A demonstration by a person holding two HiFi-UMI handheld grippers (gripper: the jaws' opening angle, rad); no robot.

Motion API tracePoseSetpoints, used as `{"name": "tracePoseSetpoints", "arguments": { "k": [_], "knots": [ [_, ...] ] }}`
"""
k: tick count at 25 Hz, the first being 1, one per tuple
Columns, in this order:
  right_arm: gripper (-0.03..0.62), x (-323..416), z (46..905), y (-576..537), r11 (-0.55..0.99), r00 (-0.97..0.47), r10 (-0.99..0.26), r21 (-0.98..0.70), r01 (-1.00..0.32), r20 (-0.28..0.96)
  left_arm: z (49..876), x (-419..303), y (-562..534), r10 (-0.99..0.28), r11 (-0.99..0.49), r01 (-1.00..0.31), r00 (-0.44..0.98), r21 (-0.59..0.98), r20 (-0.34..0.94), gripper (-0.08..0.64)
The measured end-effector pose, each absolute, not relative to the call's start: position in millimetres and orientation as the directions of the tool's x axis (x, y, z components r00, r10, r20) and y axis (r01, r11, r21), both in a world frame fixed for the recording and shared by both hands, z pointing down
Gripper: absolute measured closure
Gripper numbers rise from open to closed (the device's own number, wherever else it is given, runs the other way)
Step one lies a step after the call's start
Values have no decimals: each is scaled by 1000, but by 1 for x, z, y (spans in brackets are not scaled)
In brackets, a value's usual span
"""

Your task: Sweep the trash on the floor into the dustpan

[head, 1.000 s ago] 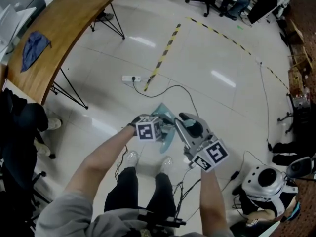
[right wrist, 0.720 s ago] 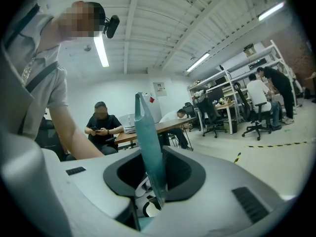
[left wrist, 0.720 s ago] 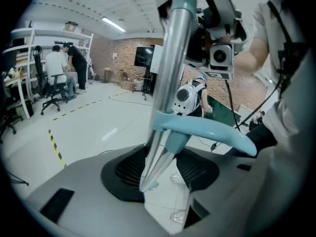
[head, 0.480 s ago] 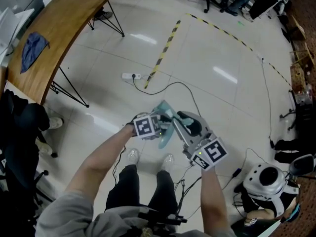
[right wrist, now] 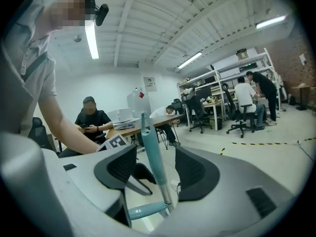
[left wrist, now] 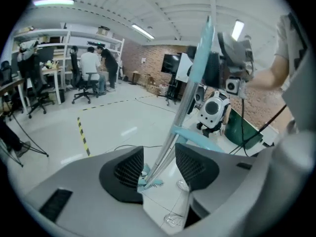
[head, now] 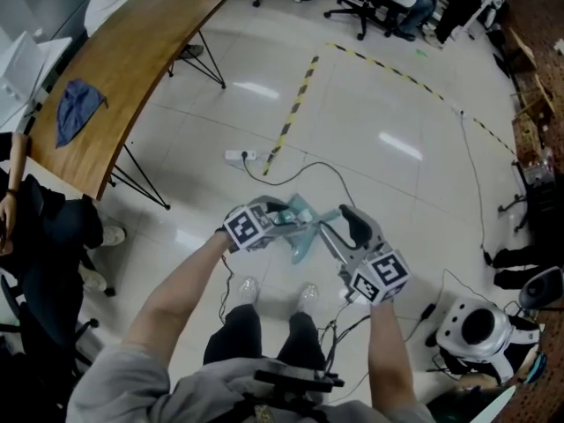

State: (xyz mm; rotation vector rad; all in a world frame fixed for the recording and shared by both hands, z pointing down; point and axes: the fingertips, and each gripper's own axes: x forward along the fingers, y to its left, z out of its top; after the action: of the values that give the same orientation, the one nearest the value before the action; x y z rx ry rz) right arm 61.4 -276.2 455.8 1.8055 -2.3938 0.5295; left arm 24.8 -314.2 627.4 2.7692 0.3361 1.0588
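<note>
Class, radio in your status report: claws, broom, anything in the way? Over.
Left claw open, just narrowed, broom handle between. Right claw just opened, same handle loose between. Power strip on floor ahead.

I see the broom [left wrist: 164, 149] standing steeply tilted: a silvery shaft with a teal grip on top and a small teal brush head [left wrist: 150, 182] down at the pale floor [left wrist: 113, 127]. In the head view a teal scoop-shaped piece [head: 300, 243] hangs beside the shaft, probably the dustpan.
</note>
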Motion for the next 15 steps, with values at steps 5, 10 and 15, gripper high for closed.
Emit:
{"name": "tracePoseSetpoints", "arguments": {
  "k": [5, 10, 15],
  "knots": [
    [342, 69, 416, -242, 148, -211, -931, -222, -964, 299, 511, 8, -332, 124, -985, 39, 842, 169, 526, 558],
    [482, 84, 369, -218, 59, -102, -970, -197, -979, 220, 429, 2, -318, 24, -991, -33, 908, 130, 419, 558],
    [588, 100, 336, -207, 7, -37, -987, -187, -982, 154, 371, 10, -288, -2, -988, -53, 944, 145, 331, 559]
  ]
}}
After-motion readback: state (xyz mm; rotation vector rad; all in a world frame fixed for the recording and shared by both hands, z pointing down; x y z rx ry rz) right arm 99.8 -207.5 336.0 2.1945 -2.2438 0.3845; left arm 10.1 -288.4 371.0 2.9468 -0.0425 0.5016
